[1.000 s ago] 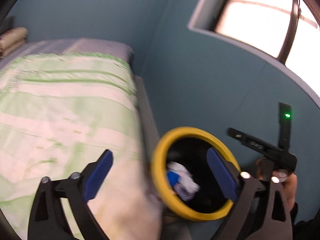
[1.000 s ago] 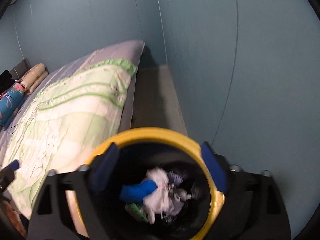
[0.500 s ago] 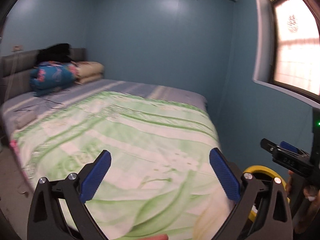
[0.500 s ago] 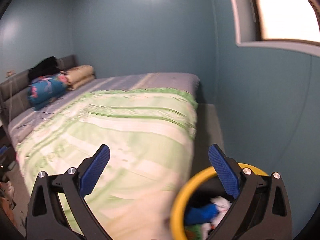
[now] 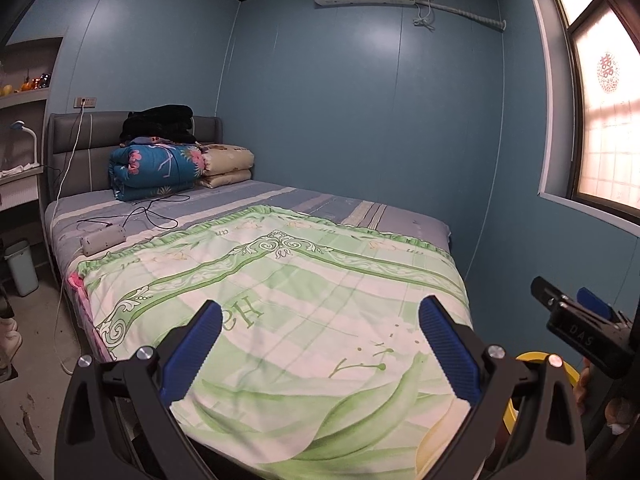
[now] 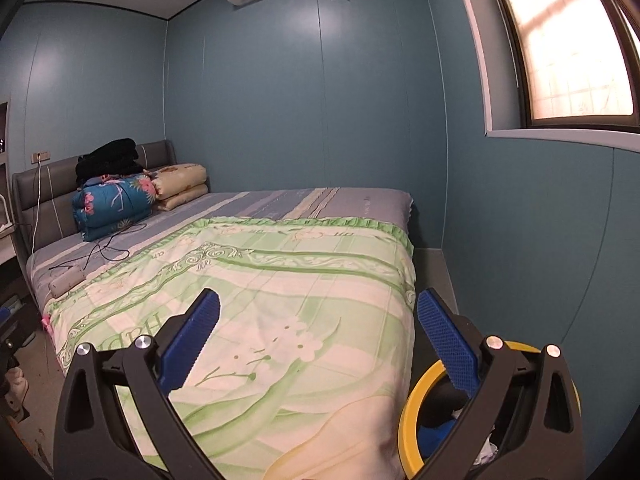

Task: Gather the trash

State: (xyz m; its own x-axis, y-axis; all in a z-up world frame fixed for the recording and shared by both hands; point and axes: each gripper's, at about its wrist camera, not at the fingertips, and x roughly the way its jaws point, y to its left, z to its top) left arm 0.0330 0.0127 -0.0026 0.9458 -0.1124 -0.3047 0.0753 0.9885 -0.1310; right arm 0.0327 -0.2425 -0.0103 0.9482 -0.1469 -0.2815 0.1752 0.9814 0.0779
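A black trash bin with a yellow rim (image 6: 412, 412) stands on the floor at the bed's right corner, with blue and white trash (image 6: 436, 436) inside. Its rim also shows in the left wrist view (image 5: 532, 358). My left gripper (image 5: 320, 344) is open and empty, held above the green quilt (image 5: 280, 300). My right gripper (image 6: 318, 340) is open and empty, with its right finger over the bin. The right gripper also shows from the side in the left wrist view (image 5: 580, 320).
The bed (image 6: 248, 208) fills the room's middle, with folded blankets (image 5: 156, 168), a black garment, cables and a small white device (image 5: 102, 238) at its head. A blue wall stands on the right. A pale bin (image 5: 22, 266) stands on the floor at left.
Both grippers have lifted and tilted up from looking down into the yellow-rimmed bin to facing across the bed. The bin has dropped to the lower right of both views.
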